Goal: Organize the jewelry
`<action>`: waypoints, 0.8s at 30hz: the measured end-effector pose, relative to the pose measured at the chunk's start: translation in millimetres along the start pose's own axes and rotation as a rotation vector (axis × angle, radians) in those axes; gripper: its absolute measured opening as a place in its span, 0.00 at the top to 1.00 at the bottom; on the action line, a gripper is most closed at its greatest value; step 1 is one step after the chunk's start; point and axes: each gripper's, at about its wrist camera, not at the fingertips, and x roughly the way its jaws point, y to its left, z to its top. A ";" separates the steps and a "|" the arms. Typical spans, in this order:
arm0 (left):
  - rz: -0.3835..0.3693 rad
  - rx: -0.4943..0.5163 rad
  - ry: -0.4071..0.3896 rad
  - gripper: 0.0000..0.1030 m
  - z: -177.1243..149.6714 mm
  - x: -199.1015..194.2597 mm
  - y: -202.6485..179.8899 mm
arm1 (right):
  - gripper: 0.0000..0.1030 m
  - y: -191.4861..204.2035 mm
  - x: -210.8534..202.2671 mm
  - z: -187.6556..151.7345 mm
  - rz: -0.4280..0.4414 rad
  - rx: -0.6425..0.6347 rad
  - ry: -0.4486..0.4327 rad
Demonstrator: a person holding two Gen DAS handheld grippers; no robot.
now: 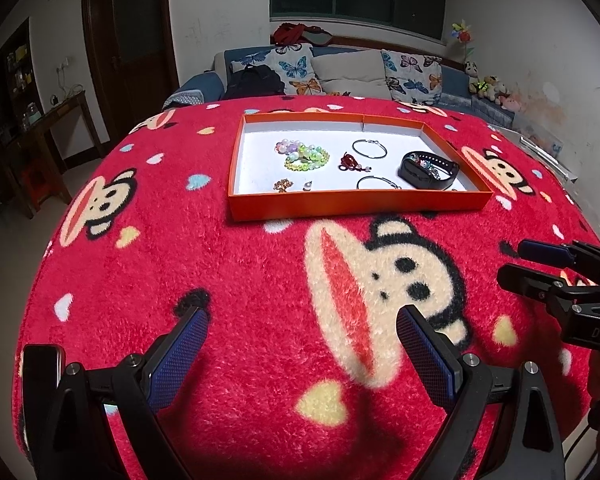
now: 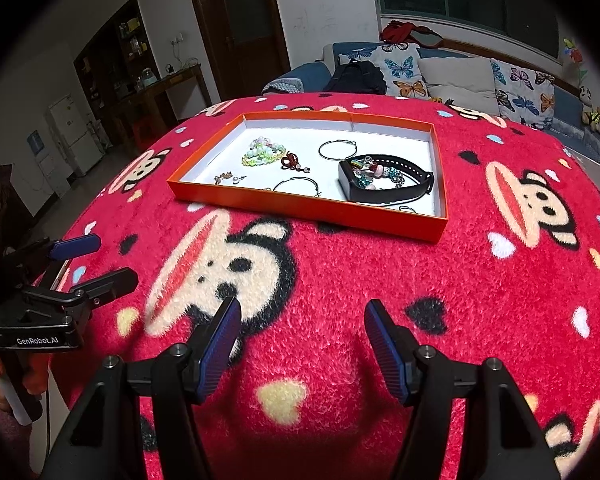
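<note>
Fuzzy red blanket (image 1: pixel 220 264) is carrying a shallow orange cardboard tray (image 1: pixel 356 202) of beads (image 1: pixel 302 156) and wire hoops (image 1: pixel 370 148); left gripper (image 1: pixel 302 344) and right gripper (image 2: pixel 302 334) are both gaping, empty.

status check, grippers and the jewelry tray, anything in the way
Left gripper open, empty, short of tray. Right gripper open, empty. Orange tray holds bead bracelets, hoop earrings, black smart band. Nothing on the red blanket between grippers and tray.
</note>
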 end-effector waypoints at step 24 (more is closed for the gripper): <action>-0.004 -0.018 -0.069 0.01 6.0 -5.6 8.7 | 0.32 1.6 2.5 1.6 -0.003 -0.011 -0.055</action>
